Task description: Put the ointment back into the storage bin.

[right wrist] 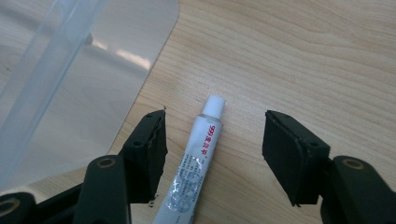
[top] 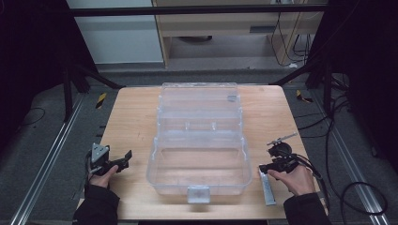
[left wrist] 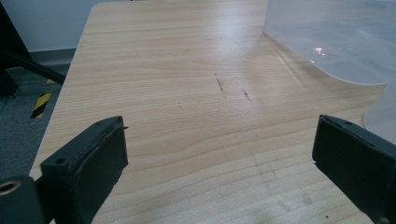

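Fingers of the right gripper [right wrist: 212,156] stand apart astride the small white glue tube [right wrist: 194,170] lying flat on the pale wooden table [right wrist: 299,56] beside the clear plastic box [top: 199,161], unpinched; off-centre closing could skid it away, while the left gripper [left wrist: 219,168] gapes empty.

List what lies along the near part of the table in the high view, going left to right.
left gripper → clear plastic box → glue tube → right gripper, its open jaws over the tube's upper end.

White tube [right wrist: 194,175] with red lettering, clear box [top: 199,154], pale wood table [top: 136,117].
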